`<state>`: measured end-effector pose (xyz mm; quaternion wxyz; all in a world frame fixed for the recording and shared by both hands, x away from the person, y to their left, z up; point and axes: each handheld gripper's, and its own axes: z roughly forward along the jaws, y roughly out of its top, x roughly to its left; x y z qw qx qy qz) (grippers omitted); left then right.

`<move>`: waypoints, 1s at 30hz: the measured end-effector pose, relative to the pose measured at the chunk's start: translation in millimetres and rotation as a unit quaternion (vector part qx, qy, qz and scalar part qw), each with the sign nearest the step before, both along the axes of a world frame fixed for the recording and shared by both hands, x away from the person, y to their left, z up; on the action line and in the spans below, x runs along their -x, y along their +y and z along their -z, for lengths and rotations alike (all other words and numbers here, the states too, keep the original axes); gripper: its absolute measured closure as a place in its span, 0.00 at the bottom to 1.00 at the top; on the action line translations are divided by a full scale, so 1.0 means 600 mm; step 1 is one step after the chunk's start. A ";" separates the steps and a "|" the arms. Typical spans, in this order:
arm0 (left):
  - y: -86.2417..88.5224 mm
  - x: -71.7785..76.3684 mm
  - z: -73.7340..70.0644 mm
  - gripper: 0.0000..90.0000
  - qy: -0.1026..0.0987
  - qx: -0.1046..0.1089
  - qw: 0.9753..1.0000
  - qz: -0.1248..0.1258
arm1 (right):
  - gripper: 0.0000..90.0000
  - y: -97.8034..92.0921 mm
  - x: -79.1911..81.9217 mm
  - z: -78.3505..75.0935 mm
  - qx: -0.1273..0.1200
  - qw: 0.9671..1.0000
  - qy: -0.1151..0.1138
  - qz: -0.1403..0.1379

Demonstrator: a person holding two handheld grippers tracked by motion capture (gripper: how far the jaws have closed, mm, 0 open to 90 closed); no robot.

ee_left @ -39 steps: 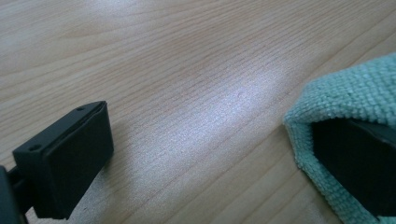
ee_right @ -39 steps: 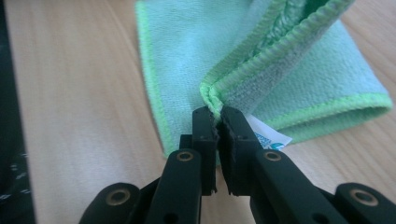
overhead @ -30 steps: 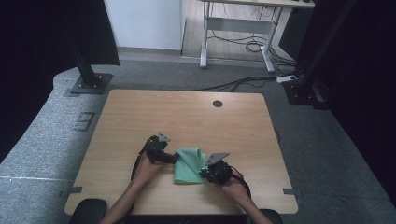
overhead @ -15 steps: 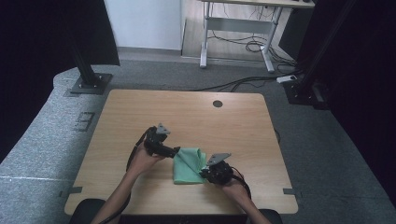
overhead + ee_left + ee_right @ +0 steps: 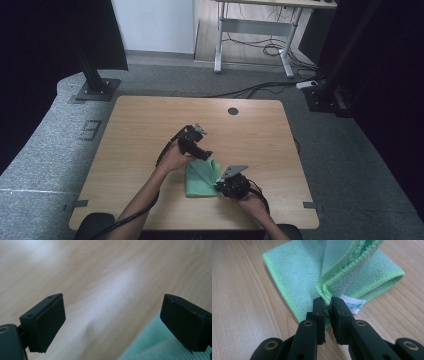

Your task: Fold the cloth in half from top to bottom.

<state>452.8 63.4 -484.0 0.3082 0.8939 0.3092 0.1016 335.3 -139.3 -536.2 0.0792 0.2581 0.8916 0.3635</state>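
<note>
Only print in sight: white care tag (image 5: 353, 304) sewn to the green cloth (image 5: 299, 272), just right of the right gripper (image 5: 328, 305) jaws. Blue-teal logo and tiny lettering on it, too small to read. Nothing else legible.

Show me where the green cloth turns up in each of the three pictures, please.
High view: green cloth lies folded near the table's front edge, between the two hands.
Left gripper view: its pale green corner sits at bottom right, beside the open tongs.
Right gripper view: it spreads across the upper middle, its edge pinched by the tongs.
Shared landmark: the wooden table.
</note>
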 end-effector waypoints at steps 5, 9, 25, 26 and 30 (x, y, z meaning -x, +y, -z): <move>0.027 0.027 0.001 0.08 0.015 0.014 1.000 0.023 | 0.89 -0.003 0.003 -0.005 -0.006 1.000 -0.003 -0.003; 0.045 0.050 -0.001 0.09 0.011 0.022 0.999 0.029 | 0.86 -0.011 0.006 -0.010 -0.010 1.000 -0.004 -0.003; 0.095 0.131 0.054 0.09 0.009 0.015 1.000 0.015 | 0.51 -0.051 -0.001 -0.043 -0.056 0.998 -0.013 0.031; 0.096 0.134 0.058 0.08 0.011 0.016 1.000 0.012 | 0.46 -0.045 -0.005 -0.042 -0.055 0.998 -0.013 0.035; 0.097 0.141 0.073 0.08 0.015 0.010 1.000 0.004 | 0.31 -0.015 -0.019 -0.032 -0.047 0.997 -0.010 0.054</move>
